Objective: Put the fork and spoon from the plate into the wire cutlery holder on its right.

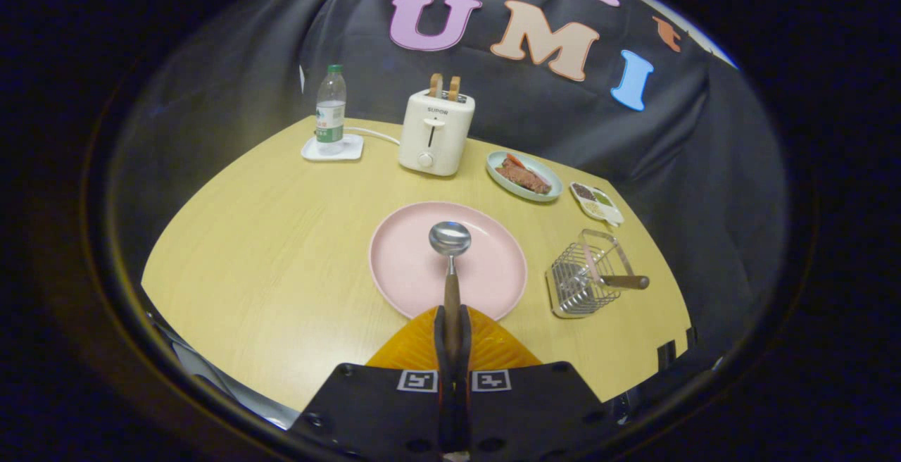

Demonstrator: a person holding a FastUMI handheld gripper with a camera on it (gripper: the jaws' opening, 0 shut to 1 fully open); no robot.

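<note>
Standing on a pale wooden table (267, 251), a toaster (435, 132), a bottle (330, 110) on a white coaster (333, 148), two food dishes, black cloth wall (704, 138) hanging behind.

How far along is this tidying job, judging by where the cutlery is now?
About halfway. Done: one wooden-handled utensil, presumably the fork, already sits tilted in the wire cutlery holder. In hand: the gripper is shut on the spoon by its handle, bowl out over the pink plate. Left: carry the spoon right and drop it into the holder.
</note>
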